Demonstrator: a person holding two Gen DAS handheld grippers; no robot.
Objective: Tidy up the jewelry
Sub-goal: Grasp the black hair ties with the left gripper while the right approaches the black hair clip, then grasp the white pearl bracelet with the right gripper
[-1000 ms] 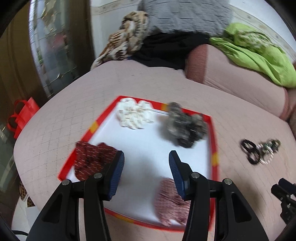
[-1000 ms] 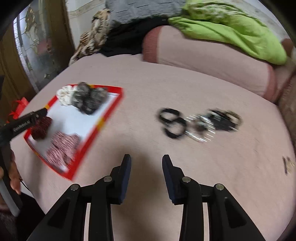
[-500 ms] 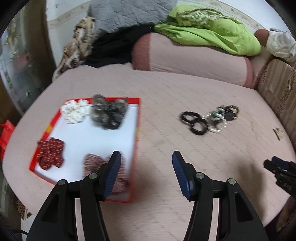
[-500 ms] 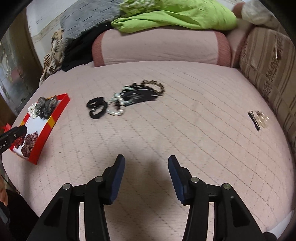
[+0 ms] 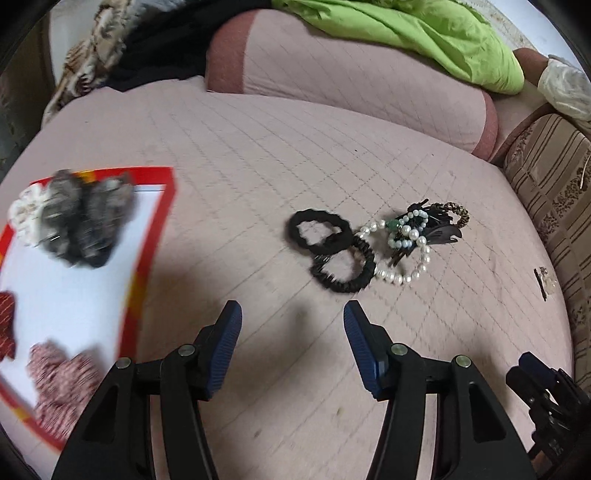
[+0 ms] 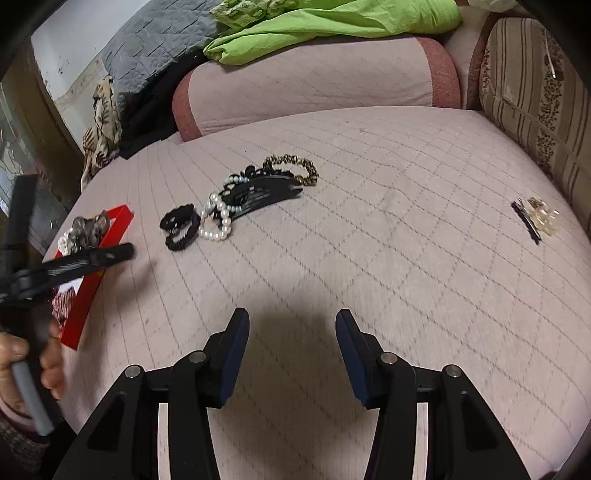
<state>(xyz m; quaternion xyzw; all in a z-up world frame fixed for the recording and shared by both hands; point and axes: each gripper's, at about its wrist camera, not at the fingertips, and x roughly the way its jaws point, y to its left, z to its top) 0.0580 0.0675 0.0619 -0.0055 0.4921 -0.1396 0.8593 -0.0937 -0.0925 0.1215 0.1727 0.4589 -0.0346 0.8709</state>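
A pile of jewelry lies mid-bed: two black hair ties, a pearl bracelet, a black hair clip and a leopard-print tie. A red-rimmed white tray at the left holds several scrunchies, grey, white and red. My left gripper is open and empty, just short of the pile. My right gripper is open and empty over bare quilt. A small clear clip lies far right.
The pink quilted bed ends at a pink bolster with green cloth on it. A striped cushion stands at the right. Dark and patterned clothes lie at the back left.
My left gripper has swung right from over the tray to face the jewelry pile. My right gripper has also swung right, so the pile and tray now sit further left.
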